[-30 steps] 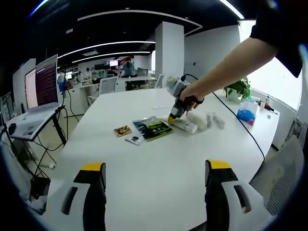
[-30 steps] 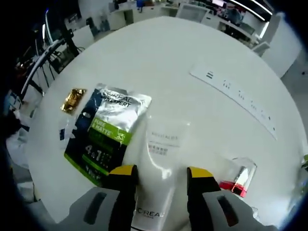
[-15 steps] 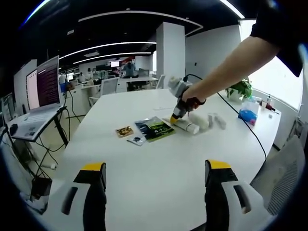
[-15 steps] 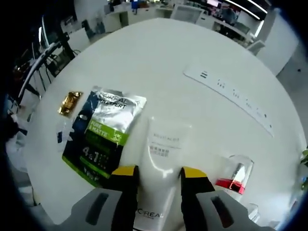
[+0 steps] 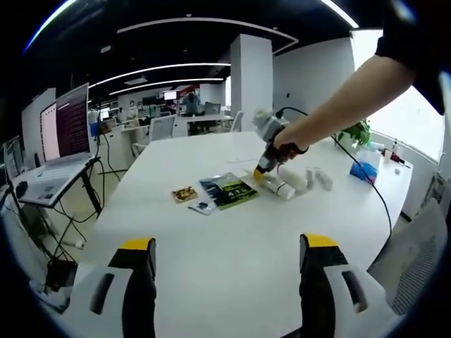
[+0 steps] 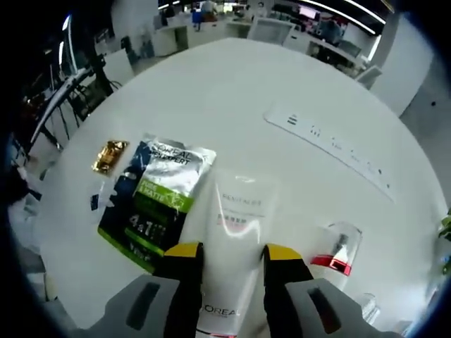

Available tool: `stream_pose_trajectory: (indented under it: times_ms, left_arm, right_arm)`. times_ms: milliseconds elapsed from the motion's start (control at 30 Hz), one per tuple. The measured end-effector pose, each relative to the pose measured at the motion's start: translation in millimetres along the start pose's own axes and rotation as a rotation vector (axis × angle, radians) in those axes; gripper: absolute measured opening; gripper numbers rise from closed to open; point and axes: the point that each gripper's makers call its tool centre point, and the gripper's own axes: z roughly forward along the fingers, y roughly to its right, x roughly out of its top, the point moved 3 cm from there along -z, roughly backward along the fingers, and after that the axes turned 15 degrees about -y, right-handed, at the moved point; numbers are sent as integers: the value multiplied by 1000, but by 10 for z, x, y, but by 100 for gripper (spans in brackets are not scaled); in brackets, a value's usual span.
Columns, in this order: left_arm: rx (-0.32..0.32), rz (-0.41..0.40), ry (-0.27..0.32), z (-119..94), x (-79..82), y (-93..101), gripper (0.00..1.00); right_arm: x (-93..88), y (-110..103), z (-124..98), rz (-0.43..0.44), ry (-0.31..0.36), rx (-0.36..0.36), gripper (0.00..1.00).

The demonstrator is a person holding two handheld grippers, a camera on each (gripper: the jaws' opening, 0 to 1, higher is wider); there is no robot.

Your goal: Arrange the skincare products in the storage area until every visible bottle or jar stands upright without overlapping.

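White squeeze tube (image 6: 235,246): you have it lying flat between your right gripper's (image 6: 228,252) yellow-tipped fingers (image 6: 184,251), both pads against its sides, crimped end pointing away from them. Grey and pink print on the upper face, dark lettering near the fingers.

Clear-capped small bottle (image 6: 339,249) with a red band: lying on its side, just right of your right fingers, apart from the tube.

Black, silver and green sachet (image 6: 156,201): flat, just left of the tube, beside your left-hand finger.
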Motion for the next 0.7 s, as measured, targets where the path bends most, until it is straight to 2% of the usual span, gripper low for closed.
stream_pose_trajectory:
  times_ms: [200,233,333,367,533,700]
  left_arm:
    - [-4,1,-5,7,-20,-3,76]
    - [-6,2,-6,8,-21,0,76]
    - [-10,1,-6,12,-22,5,76]
    - [-13,-2,-11,16,-28,8,76]
    - [-19,-8,-13,20,-32,9,76]
    - [-25,-6,-21,26,-45,17,75]
  right_arm:
    - [-11,11,-91,-3,24,14,26]
    - [-30,21,-171,0,32,15,26]
    - [-38,17,-210,-5,50,19,26]
    - [-102,15,-302,-12,55,21,26]
    - [-143,49,-264,-4,70,21,25]
    - [-241,53,-388,2,89,27,25]
